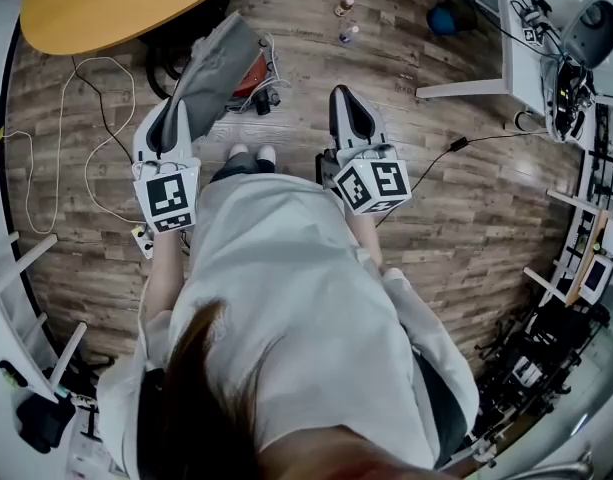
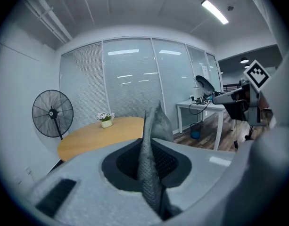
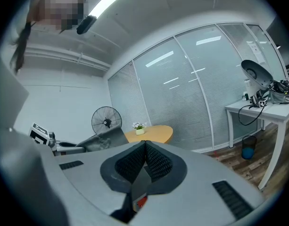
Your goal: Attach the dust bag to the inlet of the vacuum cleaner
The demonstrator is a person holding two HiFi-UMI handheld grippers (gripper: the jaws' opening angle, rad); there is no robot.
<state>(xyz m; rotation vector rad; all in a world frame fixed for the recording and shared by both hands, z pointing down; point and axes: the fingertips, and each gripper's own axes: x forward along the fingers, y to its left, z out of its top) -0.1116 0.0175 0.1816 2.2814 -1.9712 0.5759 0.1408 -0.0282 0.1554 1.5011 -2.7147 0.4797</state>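
We pinch the bag (image 2: 156, 121) in the left gripper (image 2: 151, 171) to carry it, the right gripper (image 3: 145, 149) pressed together on nothing

Black cable (image 1: 456, 145) on wooden floor (image 1: 466, 218)

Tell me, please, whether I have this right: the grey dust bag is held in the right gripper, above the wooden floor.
Not quite: the grey dust bag is held in the left gripper, not the right, above the wooden floor. The left gripper view shows the fabric pinched between its fingers.
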